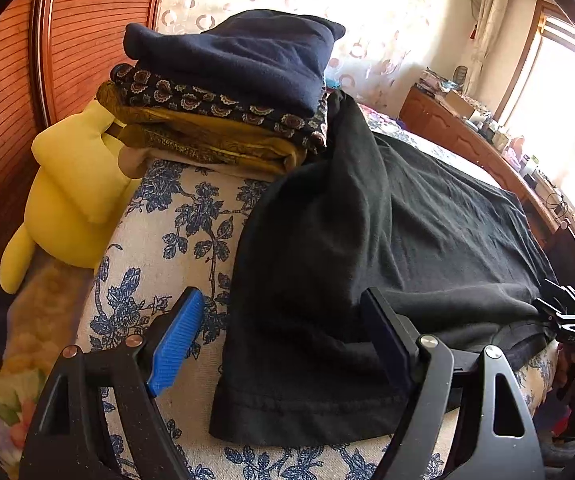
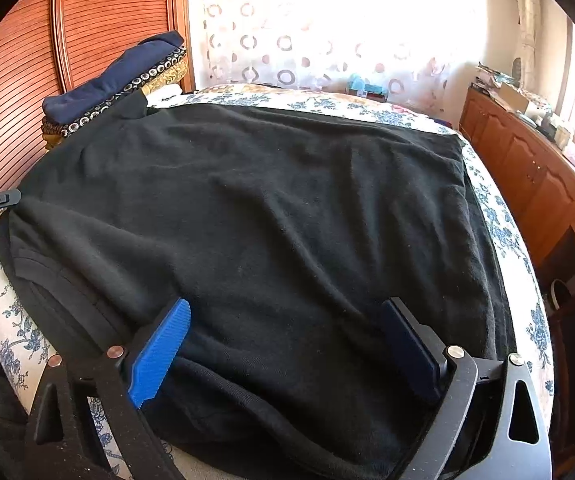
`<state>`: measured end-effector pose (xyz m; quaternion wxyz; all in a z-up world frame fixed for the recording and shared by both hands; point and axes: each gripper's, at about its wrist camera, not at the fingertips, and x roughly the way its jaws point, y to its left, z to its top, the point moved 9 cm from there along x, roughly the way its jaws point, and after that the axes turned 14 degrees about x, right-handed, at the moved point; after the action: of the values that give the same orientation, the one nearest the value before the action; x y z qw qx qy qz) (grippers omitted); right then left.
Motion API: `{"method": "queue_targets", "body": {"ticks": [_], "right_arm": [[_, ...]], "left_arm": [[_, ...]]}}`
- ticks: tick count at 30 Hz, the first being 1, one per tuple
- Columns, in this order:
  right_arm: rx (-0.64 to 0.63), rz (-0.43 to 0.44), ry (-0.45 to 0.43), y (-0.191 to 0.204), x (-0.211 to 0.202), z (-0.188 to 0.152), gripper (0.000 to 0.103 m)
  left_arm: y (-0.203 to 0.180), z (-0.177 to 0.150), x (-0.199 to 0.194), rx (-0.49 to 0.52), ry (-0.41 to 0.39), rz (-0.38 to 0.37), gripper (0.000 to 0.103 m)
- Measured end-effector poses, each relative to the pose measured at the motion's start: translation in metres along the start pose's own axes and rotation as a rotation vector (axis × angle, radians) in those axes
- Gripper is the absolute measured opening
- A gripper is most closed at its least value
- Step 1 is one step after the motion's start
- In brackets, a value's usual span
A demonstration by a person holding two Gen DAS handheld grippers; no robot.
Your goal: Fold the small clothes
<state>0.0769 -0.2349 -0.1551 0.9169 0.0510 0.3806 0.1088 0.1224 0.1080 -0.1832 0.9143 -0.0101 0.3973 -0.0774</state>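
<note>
Black T-shirt [image 2: 271, 208] spread flat on the bed [image 2: 499, 232], both tools over its near edge.

Floral blue-and-white bedding shows around the shirt; one sleeve [image 1: 307, 312] lies out toward the left tool [image 1: 283, 344], whose blue pads stand wide apart, one over the bedding and one over the sleeve, gripping nothing. The right tool [image 2: 287, 348] is likewise spread wide above the shirt's hem, its pads not pinching the cloth. At the bed's head, against the wooden headboard [image 1: 7, 92], sits a stack of folded clothes [image 1: 227, 92] topped by a navy piece, with a yellow plush toy [image 1: 71, 192] beside it.
</note>
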Motion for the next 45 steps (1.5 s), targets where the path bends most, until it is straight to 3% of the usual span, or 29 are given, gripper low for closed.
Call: {"method": "queue_targets", "body": {"ticks": [5,7,10,13,15,19,24,30,36,41,44,45], "right_arm": [[0.000,0.004,-0.006,-0.002,-0.002,-0.002,0.096],[0.001,0.008,-0.008,-0.003,-0.002,-0.002,0.096],[0.004,0.010,-0.010,-0.004,-0.003,-0.003,0.096],[0.006,0.012,-0.011,-0.005,-0.003,-0.002,0.096],[0.006,0.013,-0.011,-0.005,-0.003,-0.002,0.096],[0.007,0.013,-0.011,-0.006,-0.003,-0.002,0.096],[0.033,0.028,-0.015,-0.011,-0.006,0.000,0.096],[0.097,0.042,-0.063,-0.035,-0.034,0.010,0.096],[0.107,0.013,-0.128,-0.066,-0.072,0.018,0.096],[0.151,-0.008,-0.174,-0.092,-0.096,0.018,0.096],[0.177,-0.018,-0.191,-0.103,-0.104,0.017,0.096],[0.184,-0.019,-0.191,-0.105,-0.105,0.015,0.096]], "left_arm": [[-0.005,0.000,0.001,0.013,-0.011,-0.020,0.081],[-0.008,0.001,0.001,0.022,-0.015,-0.030,0.075],[-0.010,0.002,0.001,0.041,-0.012,-0.031,0.053],[-0.016,0.003,0.001,0.057,-0.011,-0.072,0.016],[-0.024,0.007,-0.003,0.072,-0.023,-0.093,0.011],[-0.049,0.027,-0.017,0.111,-0.075,-0.130,0.010],[-0.096,0.077,-0.038,0.186,-0.169,-0.211,0.010],[-0.194,0.133,-0.052,0.335,-0.219,-0.373,0.009],[-0.288,0.163,-0.068,0.507,-0.255,-0.461,0.009],[-0.340,0.185,-0.069,0.580,-0.262,-0.504,0.009],[-0.354,0.187,-0.052,0.593,-0.205,-0.517,0.010],[-0.357,0.184,-0.047,0.592,-0.185,-0.517,0.016]]}}
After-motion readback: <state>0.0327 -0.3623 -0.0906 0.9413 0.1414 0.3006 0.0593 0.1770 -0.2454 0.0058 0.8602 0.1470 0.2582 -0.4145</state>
